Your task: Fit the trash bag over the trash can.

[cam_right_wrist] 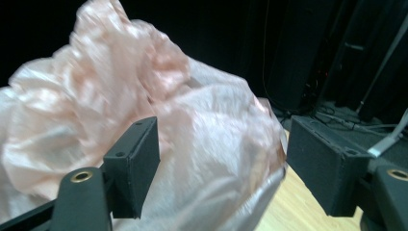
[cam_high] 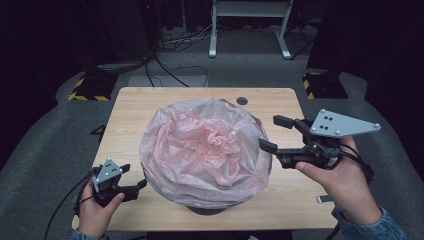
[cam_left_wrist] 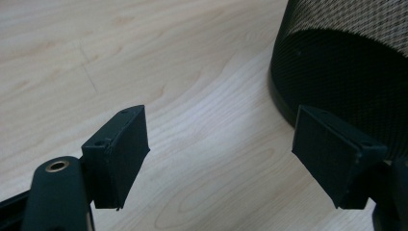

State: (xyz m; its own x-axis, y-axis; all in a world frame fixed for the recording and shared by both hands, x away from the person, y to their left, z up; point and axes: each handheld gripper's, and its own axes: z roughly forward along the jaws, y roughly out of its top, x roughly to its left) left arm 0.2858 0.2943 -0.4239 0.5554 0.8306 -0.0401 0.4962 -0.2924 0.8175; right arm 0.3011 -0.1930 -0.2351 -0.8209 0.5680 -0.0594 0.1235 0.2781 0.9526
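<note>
The pale wooden tabletop (cam_high: 130,112) with rounded corners carries a round dark mesh bin (cam_left_wrist: 346,62) at its middle, and a thin, crinkled, translucent pink plastic bag (cam_high: 205,147) is draped over that bin, spreading past its rim on every side so that in the high view just a sliver of the dark base shows at the near edge. No brand, label or writing can be read on the bag, the bin or the tabletop. The right hand-held gripper (cam_high: 274,133), black with a grey three-cornered plate on top, is held in the person's right hand at the right side of the bag, pointing toward it; its jaws stand wide apart, and in the right gripper view the pink film lies between and in front of them without being pinched. The left hand-held gripper (cam_high: 136,181), smaller in the high view, sits near the front left corner of the tabletop, just beside the bin's lower wall; its jaws are also wide and hold nothing, with bare wood between them.
</note>
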